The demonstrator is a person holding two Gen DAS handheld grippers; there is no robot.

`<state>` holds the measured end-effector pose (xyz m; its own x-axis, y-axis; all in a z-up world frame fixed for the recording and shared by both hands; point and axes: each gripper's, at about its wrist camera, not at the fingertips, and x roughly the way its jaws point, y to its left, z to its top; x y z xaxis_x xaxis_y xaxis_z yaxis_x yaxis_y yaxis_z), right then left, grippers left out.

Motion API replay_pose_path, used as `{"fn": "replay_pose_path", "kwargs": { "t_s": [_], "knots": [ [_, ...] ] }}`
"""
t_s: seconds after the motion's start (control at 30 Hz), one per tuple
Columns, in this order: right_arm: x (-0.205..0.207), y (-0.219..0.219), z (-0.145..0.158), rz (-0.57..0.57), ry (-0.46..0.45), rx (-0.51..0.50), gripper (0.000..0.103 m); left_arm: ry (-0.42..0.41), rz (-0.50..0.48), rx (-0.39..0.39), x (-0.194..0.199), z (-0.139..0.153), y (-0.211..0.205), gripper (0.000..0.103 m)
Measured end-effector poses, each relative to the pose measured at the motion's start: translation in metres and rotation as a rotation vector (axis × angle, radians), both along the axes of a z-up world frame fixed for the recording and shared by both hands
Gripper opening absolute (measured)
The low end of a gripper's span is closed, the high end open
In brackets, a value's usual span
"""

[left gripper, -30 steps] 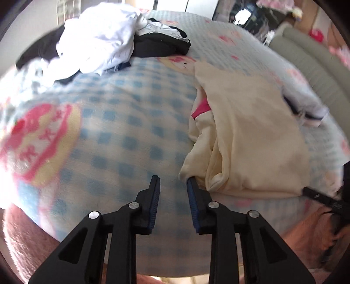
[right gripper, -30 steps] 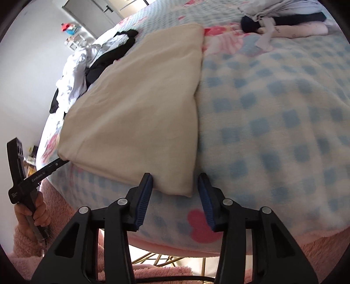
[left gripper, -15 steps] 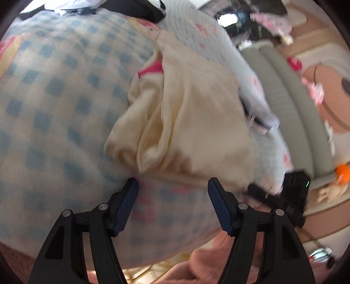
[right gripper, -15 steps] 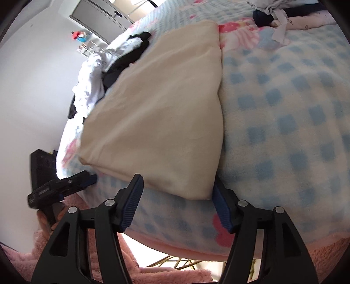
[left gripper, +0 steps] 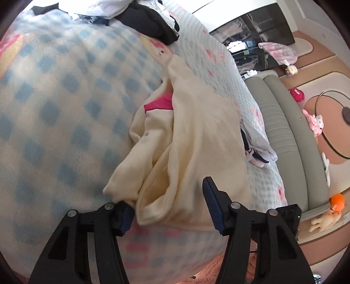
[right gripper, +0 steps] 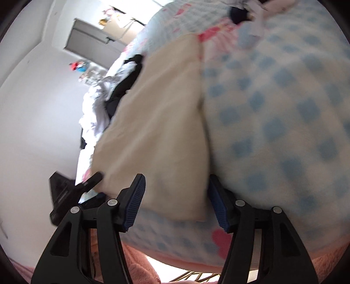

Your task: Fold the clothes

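A cream garment (left gripper: 196,131) with a pink trim lies folded lengthwise on the blue-checked blanket (left gripper: 54,109). My left gripper (left gripper: 168,201) straddles its bunched near corner. The jaws are closing, the cloth lies between them, and the pads stand apart from it on the right side. In the right wrist view the same garment (right gripper: 157,131) runs away from me. My right gripper (right gripper: 177,181) is open around its other near corner, with the pads clear of the cloth. The left gripper (right gripper: 76,190) shows at the garment's left corner, and the right gripper's body (left gripper: 288,214) shows low on the right in the left wrist view.
A heap of white and black clothes (left gripper: 131,13) sits at the far end of the bed. Small folded items (left gripper: 258,153) lie right of the garment. A grey padded bench (left gripper: 282,131) runs along the bed. The bed's near edge lies just under both grippers.
The left gripper slid right along the near edge to the garment's corner, rolled, and its jaws spread wide. The right gripper's jaws widened around the other corner and its view tilted.
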<state>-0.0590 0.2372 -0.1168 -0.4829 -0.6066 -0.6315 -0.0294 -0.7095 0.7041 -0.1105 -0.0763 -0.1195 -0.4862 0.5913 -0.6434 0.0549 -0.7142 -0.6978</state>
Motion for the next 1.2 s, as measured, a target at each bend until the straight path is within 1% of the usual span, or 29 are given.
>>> {"fn": "replay_pose_path", "kwargs": {
  "t_s": [0.03,0.07,0.1,0.13,0.17,0.2,0.23,0.27,0.3,0.4,0.47,0.53,0.6,0.63,0.7,0.77,0.83,0.87,0.9,0.93,0.97,1.0,1.1,1.13,1.17,1.2],
  "knots": [
    [-0.001,-0.003,0.005,0.02,0.019,-0.009,0.062,-0.001,-0.001,-0.008,-0.003,-0.001,0.003,0.058],
    [-0.003,-0.008,0.008,0.031,0.029,0.006,0.066,-0.002,-0.002,-0.016,-0.006,-0.002,0.006,0.058],
    [-0.008,-0.011,0.005,0.04,0.01,0.044,0.071,0.01,-0.009,-0.053,-0.006,0.0,0.009,0.058],
    [-0.014,-0.015,0.001,0.049,-0.01,0.083,0.07,0.022,-0.016,-0.089,-0.005,0.002,0.012,0.052],
    [-0.018,-0.018,-0.005,0.057,-0.033,0.112,0.065,0.033,-0.023,-0.126,-0.005,0.004,0.015,0.042],
    [-0.023,-0.021,-0.009,0.059,-0.049,0.15,0.049,0.051,-0.019,-0.15,-0.001,0.011,0.015,0.035],
    [-0.022,-0.022,-0.006,0.062,-0.038,0.16,0.044,0.069,-0.016,-0.174,0.002,0.018,0.015,0.028],
    [-0.02,-0.023,-0.002,0.065,-0.025,0.168,0.036,0.085,-0.014,-0.178,0.006,0.024,0.01,0.023],
    [-0.017,-0.024,0.006,0.084,0.004,0.173,0.021,0.095,-0.016,-0.177,0.008,0.029,0.012,0.021],
    [-0.006,-0.026,0.029,0.126,0.078,0.187,0.015,0.116,-0.028,-0.181,0.014,0.043,0.018,0.018],
    [0.002,-0.027,0.045,0.148,0.12,0.202,0.014,0.116,-0.043,-0.188,0.019,0.051,0.023,0.016],
    [0.013,-0.026,0.062,0.173,0.161,0.21,0.013,0.11,-0.053,-0.153,0.027,0.059,0.021,0.016],
    [0.03,-0.02,0.078,0.196,0.203,0.174,0.012,0.112,-0.077,-0.132,0.042,0.066,0.009,0.016],
    [0.038,-0.018,0.084,0.203,0.22,0.156,0.011,0.108,-0.087,-0.14,0.044,0.064,0.008,0.015],
    [0.042,-0.017,0.084,0.202,0.215,0.156,0.012,0.099,-0.107,-0.157,0.048,0.062,0.008,0.016],
    [0.038,-0.004,0.071,0.147,0.145,0.169,0.013,0.062,-0.099,-0.127,0.043,0.047,-0.001,0.016],
    [0.033,0.009,0.057,0.09,0.072,0.183,0.032,0.006,-0.081,-0.067,0.036,0.031,-0.007,0.017],
    [0.029,0.016,0.052,0.053,0.059,0.156,0.04,-0.003,-0.072,-0.048,0.036,0.026,-0.009,0.019],
    [0.026,0.02,0.049,0.03,0.05,0.142,0.046,-0.011,-0.063,-0.029,0.036,0.021,-0.011,0.021],
    [0.022,0.024,0.046,0.008,0.04,0.128,0.052,-0.014,-0.068,-0.015,0.037,0.017,-0.012,0.028],
    [0.018,0.027,0.042,-0.013,0.031,0.114,0.059,-0.022,-0.072,-0.016,0.037,0.013,-0.01,0.034],
    [0.013,0.025,0.036,0.005,0.014,0.123,0.061,-0.029,-0.077,-0.017,0.037,0.009,-0.007,0.035],
    [0.0,0.014,0.012,0.076,-0.05,0.135,0.062,-0.053,-0.09,-0.021,0.036,-0.003,-0.001,0.033],
    [-0.003,0.009,0.004,0.099,-0.073,0.129,0.058,-0.039,-0.102,-0.029,0.036,0.0,0.003,0.033],
    [-0.004,0.006,0.002,0.108,-0.069,0.122,0.048,-0.027,-0.112,-0.042,0.035,0.003,0.006,0.033],
    [-0.002,0.002,0.004,0.121,-0.051,0.125,0.042,-0.016,-0.128,-0.048,0.035,0.006,0.009,0.033]
  ]
}}
